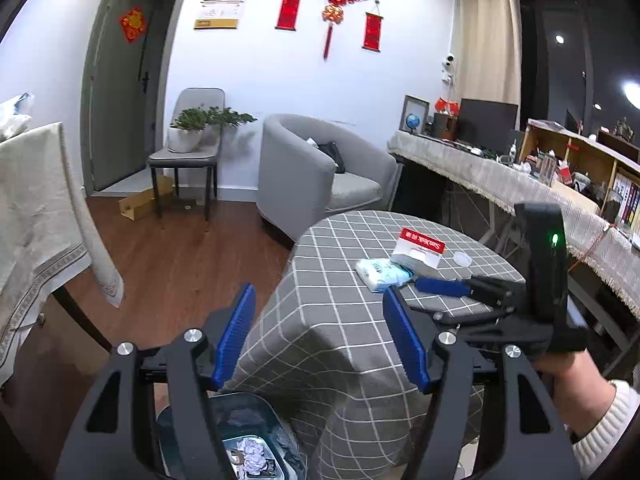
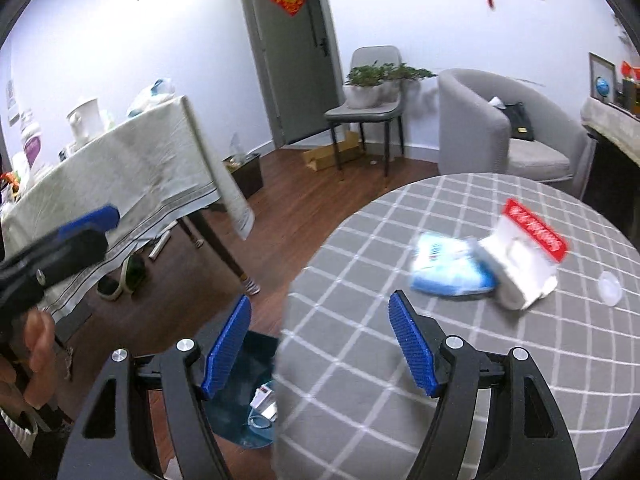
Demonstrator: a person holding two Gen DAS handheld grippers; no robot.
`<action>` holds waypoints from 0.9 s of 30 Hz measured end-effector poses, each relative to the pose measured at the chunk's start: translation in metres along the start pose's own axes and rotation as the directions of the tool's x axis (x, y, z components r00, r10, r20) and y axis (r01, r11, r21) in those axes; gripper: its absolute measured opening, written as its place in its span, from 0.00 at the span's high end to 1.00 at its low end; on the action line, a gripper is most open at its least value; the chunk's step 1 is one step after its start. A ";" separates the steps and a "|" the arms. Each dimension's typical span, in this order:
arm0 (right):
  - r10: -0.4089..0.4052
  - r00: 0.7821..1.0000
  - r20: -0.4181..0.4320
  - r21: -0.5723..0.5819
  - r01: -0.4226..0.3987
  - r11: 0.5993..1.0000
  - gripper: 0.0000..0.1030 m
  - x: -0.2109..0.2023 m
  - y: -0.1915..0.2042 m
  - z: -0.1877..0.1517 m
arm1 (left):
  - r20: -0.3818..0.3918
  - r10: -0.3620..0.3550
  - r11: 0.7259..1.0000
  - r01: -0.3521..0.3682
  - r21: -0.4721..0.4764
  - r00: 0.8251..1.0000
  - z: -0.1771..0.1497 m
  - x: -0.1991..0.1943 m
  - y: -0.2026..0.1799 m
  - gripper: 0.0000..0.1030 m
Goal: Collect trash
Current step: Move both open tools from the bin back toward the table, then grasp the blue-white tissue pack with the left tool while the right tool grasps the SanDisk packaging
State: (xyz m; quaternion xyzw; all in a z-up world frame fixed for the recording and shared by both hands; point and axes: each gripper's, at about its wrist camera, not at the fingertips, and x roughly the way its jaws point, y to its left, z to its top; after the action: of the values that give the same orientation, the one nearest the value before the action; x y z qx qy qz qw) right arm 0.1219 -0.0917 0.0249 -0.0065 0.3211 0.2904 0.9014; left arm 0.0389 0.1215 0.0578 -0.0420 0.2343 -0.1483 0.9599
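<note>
A blue and white tissue pack (image 1: 382, 274) (image 2: 450, 270), a white carton with a red flap (image 1: 420, 250) (image 2: 524, 260) and a small clear lid (image 1: 462, 259) (image 2: 610, 287) lie on the round checked table (image 1: 340, 320) (image 2: 400, 240). A trash bin (image 1: 248, 436) (image 2: 256, 392) with crumpled paper stands on the floor at the table's near edge. My left gripper (image 1: 320, 320) is open and empty above the bin and table edge. My right gripper (image 2: 320, 328) is open and empty over the table edge; it also shows in the left wrist view (image 1: 444, 286), near the tissue pack.
A cloth-covered table (image 2: 120, 168) with jars stands at the left. A grey armchair (image 1: 320, 172), a chair with a potted plant (image 1: 192, 136) and a cardboard box (image 1: 140, 202) stand by the far wall. A long cluttered desk (image 1: 500, 176) runs along the right.
</note>
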 end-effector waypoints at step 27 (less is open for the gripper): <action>-0.106 0.994 0.008 0.169 0.103 0.980 0.30 0.010 -0.136 0.028 | -0.164 -0.071 0.992 0.087 0.087 0.984 0.008 0.131 -0.041 0.23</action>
State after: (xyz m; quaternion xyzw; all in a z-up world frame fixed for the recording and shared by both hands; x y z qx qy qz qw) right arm 0.2163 -0.1942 0.0169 0.0550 0.3361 0.2147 0.9154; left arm 0.1426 0.0422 0.0138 0.0058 0.3020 -0.2000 0.9321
